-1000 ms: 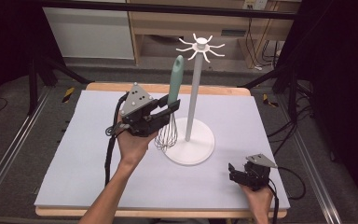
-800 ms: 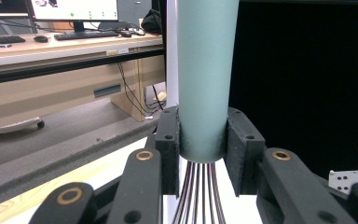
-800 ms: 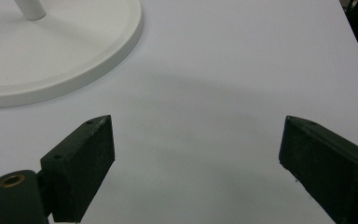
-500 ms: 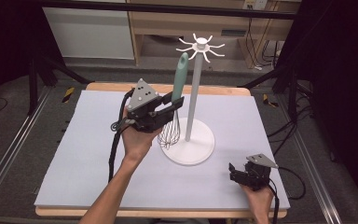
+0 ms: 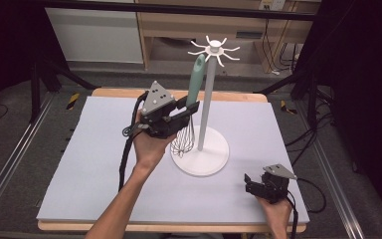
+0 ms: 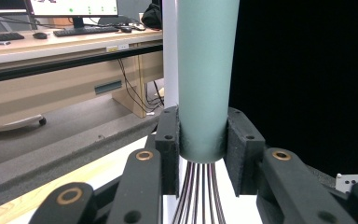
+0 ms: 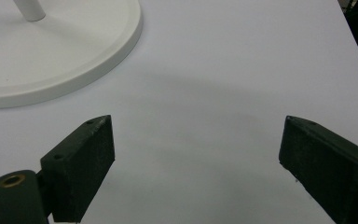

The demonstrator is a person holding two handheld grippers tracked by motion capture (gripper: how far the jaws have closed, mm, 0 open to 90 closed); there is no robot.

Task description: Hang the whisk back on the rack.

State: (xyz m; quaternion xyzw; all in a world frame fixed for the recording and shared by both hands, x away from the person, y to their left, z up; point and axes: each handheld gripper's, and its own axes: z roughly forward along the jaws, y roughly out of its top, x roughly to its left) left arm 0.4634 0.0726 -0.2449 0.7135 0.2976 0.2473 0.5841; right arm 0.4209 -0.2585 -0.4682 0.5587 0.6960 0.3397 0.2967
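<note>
Gripped whisk (image 5: 191, 107) firmly in left tool (image 5: 186, 110), handle up beside rack (image 5: 208, 107); needed a steady lift toward the hooks. Right tool (image 7: 196, 154) released, idle.

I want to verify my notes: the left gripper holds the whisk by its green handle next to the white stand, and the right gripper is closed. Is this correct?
Not quite: the right gripper is open, as the right gripper view shows. The left gripper does hold the whisk beside the white stand.
</note>
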